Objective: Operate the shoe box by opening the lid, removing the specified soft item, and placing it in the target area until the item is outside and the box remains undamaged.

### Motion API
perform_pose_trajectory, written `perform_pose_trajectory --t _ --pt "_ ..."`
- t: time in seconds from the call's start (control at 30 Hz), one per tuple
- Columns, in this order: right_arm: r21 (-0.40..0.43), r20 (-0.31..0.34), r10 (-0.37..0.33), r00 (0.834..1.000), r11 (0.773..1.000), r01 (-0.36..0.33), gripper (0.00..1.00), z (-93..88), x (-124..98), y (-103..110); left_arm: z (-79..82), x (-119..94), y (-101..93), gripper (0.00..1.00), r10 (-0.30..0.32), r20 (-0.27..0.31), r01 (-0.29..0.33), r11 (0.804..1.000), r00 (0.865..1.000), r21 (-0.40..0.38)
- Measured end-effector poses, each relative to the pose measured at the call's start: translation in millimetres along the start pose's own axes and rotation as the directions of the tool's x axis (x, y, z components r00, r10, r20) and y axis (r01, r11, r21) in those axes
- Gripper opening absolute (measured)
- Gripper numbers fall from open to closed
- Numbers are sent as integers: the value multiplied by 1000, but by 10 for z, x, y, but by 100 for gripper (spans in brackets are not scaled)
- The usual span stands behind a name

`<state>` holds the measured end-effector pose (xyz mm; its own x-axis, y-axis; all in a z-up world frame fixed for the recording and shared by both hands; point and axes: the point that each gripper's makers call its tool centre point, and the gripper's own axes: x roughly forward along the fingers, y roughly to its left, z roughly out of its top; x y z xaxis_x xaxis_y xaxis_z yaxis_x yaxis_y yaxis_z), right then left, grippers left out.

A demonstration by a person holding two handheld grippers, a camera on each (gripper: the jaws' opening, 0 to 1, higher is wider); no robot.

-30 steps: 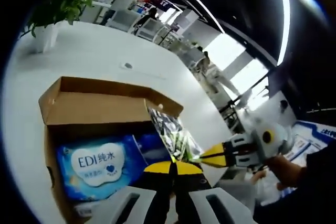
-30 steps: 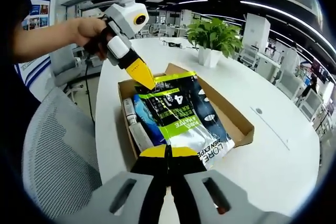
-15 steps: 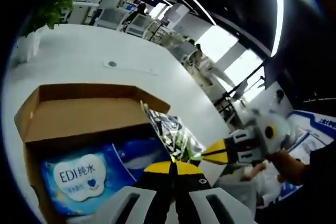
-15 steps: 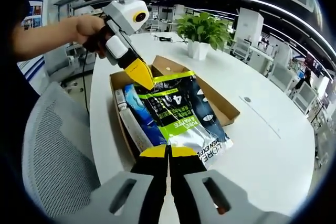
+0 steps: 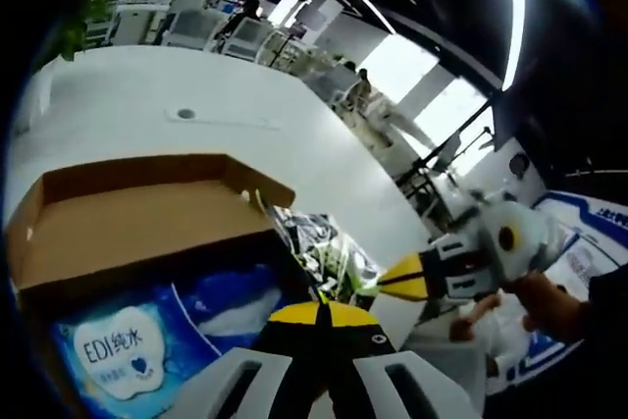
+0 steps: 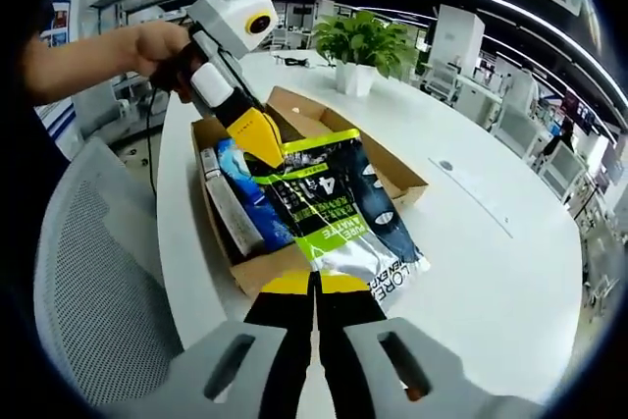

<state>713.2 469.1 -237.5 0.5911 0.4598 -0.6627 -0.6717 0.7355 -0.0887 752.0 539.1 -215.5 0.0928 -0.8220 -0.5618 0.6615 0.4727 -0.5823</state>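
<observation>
Right gripper view: right gripper [image 6: 314, 287] clamped on pouch [image 6: 334, 213] near end | left gripper [image 6: 263, 144] pinches far end | long axis between them, above open shoe box [image 6: 402, 176] | tabletop [image 6: 491, 272] rightward.

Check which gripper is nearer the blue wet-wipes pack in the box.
Left. Left gripper grips the pouch's far end right above the wipes pack; right gripper holds the pouch's near end, just outside the box.
</observation>
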Motion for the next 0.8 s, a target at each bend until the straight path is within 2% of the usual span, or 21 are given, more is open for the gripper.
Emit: perform_pose_trajectory --t 0.47,0.8 --pt "2 -53 -31 998 1000 31 0 -326 -184 -194 -16 411 -206 0 -11 -73 16 997 997 74" --pt "16 -78 -41 996 999 42 0 -531 -169 -406 34 670 -241 0 10 -116 4 992 993 126"
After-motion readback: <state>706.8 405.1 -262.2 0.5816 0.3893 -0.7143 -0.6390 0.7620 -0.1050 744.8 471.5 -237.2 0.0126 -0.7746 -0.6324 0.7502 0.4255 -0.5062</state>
